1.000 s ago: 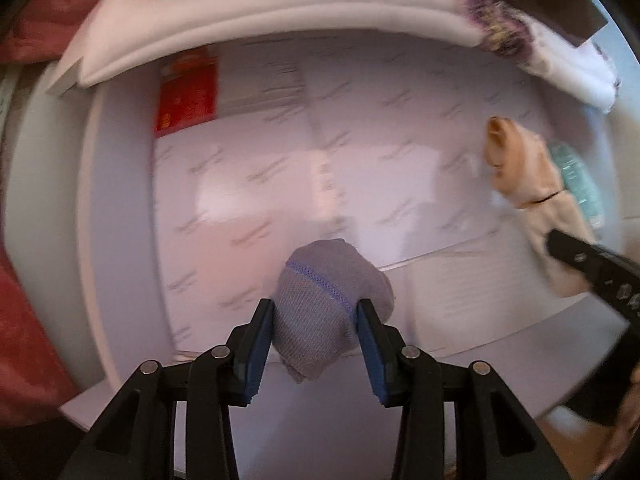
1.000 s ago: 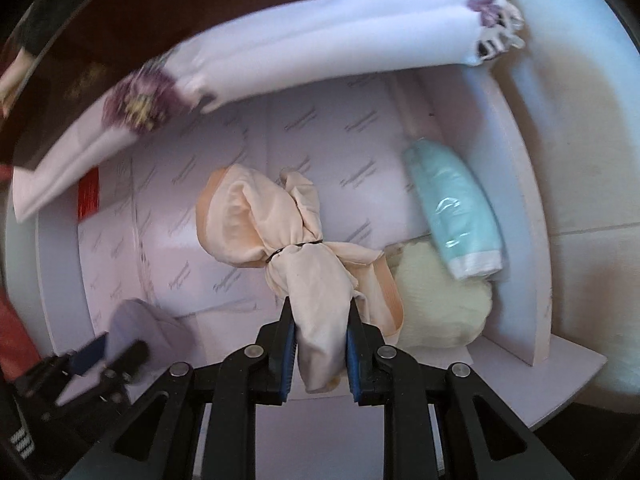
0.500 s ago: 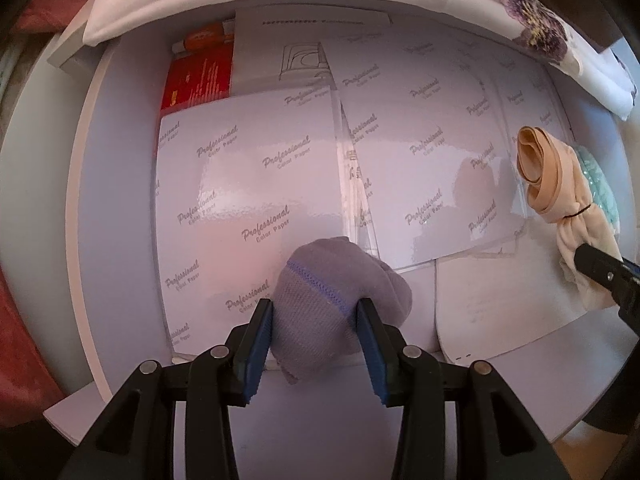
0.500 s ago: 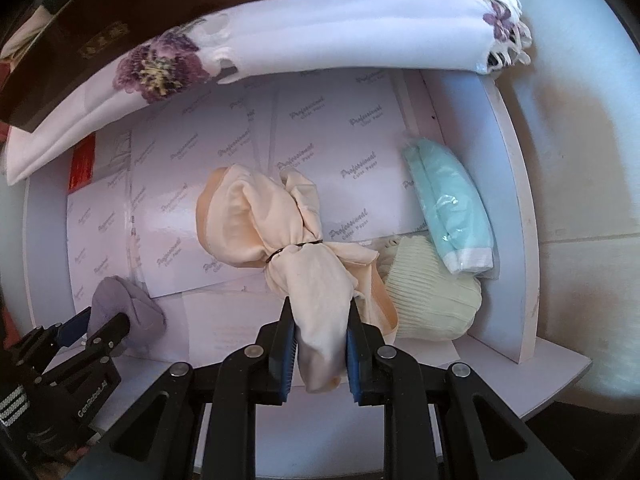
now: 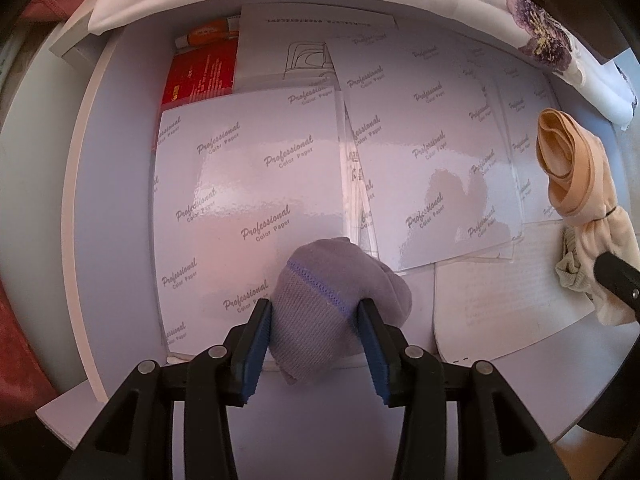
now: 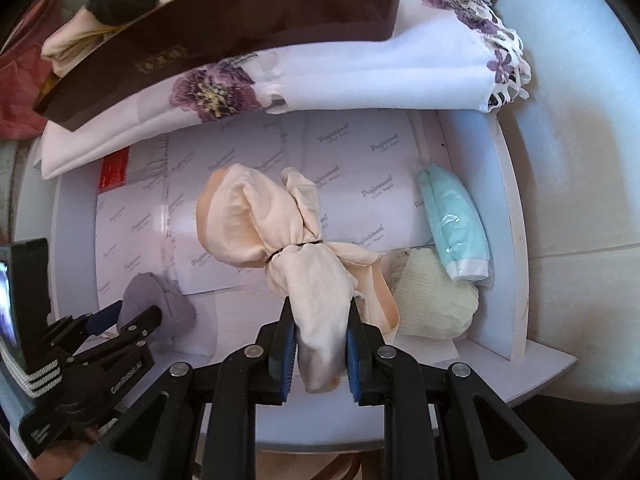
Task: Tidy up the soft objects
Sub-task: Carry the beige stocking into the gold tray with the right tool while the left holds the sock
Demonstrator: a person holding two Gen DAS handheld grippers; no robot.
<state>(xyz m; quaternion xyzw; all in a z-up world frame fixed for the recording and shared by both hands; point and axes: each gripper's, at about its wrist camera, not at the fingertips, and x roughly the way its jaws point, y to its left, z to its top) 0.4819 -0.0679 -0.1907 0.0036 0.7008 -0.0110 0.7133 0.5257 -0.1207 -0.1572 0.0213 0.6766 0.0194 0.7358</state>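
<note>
1. Left gripper: jaws part-open, pads against the sides of a grey rolled sock, which rests on glossy paper sheets at the near left of the white shelf.
2. Right gripper: clamped tight on a peach tied cloth bundle, mid-shelf.
3. Near right: cream knit roll, touching a wrapped mint roll.
4. Far edge: folded floral cloth.
</note>
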